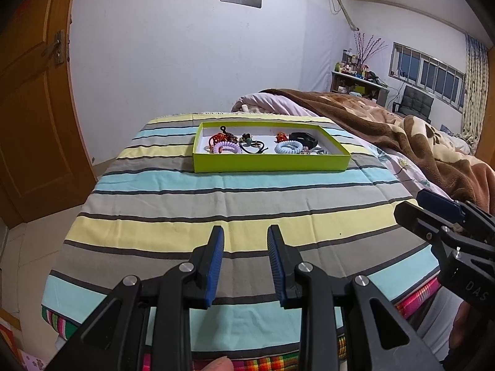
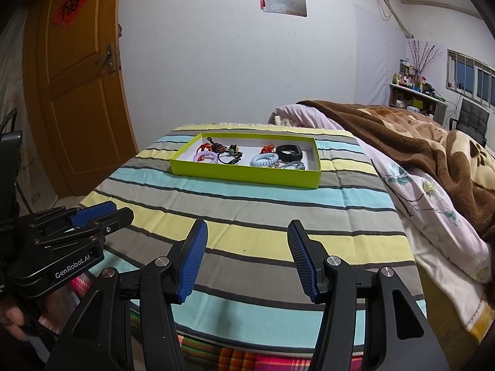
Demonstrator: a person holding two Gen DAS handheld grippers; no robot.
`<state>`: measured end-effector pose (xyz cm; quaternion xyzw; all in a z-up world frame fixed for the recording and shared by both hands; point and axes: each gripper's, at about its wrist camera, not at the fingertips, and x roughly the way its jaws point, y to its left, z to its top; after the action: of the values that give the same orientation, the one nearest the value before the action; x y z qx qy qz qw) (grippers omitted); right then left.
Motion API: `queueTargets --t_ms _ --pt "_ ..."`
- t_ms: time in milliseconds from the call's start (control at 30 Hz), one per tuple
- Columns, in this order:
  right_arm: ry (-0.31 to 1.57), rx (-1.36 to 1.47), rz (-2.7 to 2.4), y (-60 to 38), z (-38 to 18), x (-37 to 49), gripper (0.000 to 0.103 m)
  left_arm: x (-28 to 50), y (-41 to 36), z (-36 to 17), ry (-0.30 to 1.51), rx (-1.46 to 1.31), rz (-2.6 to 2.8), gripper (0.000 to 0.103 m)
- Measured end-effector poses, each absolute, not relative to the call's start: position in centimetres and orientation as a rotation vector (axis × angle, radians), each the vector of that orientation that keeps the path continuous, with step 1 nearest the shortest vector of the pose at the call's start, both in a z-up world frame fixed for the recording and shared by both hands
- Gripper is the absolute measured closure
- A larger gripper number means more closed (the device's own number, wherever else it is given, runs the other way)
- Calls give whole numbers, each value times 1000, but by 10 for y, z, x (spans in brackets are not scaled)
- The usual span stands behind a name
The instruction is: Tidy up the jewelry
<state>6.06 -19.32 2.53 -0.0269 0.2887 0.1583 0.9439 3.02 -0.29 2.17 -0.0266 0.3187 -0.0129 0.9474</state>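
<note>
A shallow lime-green box (image 1: 272, 163) (image 2: 244, 176) lies on the far part of a striped cloth. It holds a lilac spiral hair tie (image 1: 227, 147) (image 2: 206, 155), a light-blue spiral tie (image 1: 288, 147) (image 2: 264, 160), a black band (image 1: 303, 137) (image 2: 289, 152), red knotted charms (image 1: 218, 138) and black elastics (image 1: 252, 147). My left gripper (image 1: 246, 232) is open and empty, low over the near end of the cloth. My right gripper (image 2: 247, 225) is open wider and empty, beside it. Each shows at the edge of the other's view.
The striped cloth (image 1: 216, 210) (image 2: 263, 216) covers a raised surface at the foot of a bed. A brown blanket (image 1: 402, 130) (image 2: 417, 136) and floral quilt (image 2: 433, 204) lie to the right. A wooden door (image 1: 34, 108) (image 2: 80, 102) stands to the left.
</note>
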Motion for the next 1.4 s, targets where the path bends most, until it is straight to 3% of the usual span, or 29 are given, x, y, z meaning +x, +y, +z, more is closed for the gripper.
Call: queueTargets --t_ms 1400 --pt "590 -65 324 -189 24 58 49 28 -2 20 645 -53 -3 73"
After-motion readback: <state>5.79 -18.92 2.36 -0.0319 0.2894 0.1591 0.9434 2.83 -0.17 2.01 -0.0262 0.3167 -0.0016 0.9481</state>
